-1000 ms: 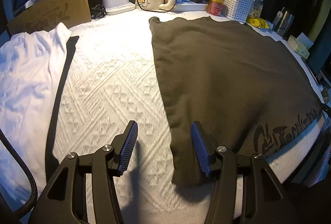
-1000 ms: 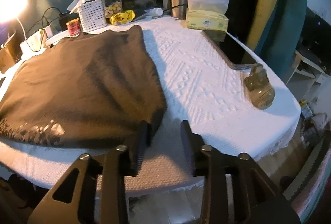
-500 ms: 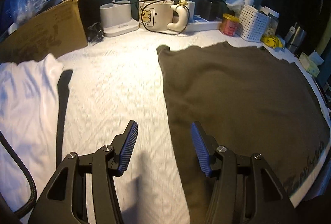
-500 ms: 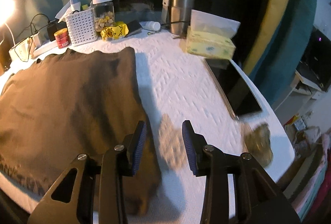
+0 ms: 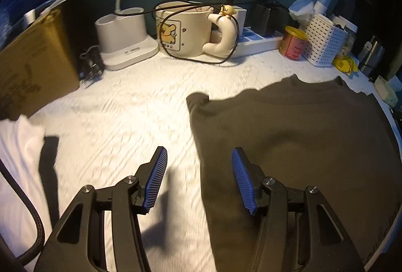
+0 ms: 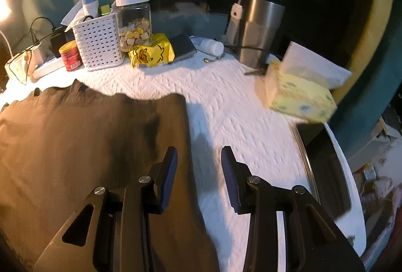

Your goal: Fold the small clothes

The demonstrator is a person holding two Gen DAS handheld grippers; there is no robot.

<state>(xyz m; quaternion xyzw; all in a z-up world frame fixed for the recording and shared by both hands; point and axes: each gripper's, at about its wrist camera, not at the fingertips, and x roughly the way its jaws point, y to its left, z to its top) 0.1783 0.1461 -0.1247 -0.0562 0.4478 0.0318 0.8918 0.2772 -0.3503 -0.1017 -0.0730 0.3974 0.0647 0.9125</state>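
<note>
The left gripper (image 5: 199,166) is pointing downward and toward 12 o'clock, its blue-padded jaws standing apart with nothing between them. The right gripper (image 6: 199,164) is tilting down the same way, its jaws also parted, though more narrowly, and gripping nothing. Neither gripper's pads are pressing on anything.

I count two garments, one dark shirt (image 5: 289,146) and one white shirt (image 5: 17,159), plus one mug (image 5: 183,31), one red tin (image 5: 292,43), one white basket (image 5: 322,43) and one tissue box (image 6: 301,98).
</note>
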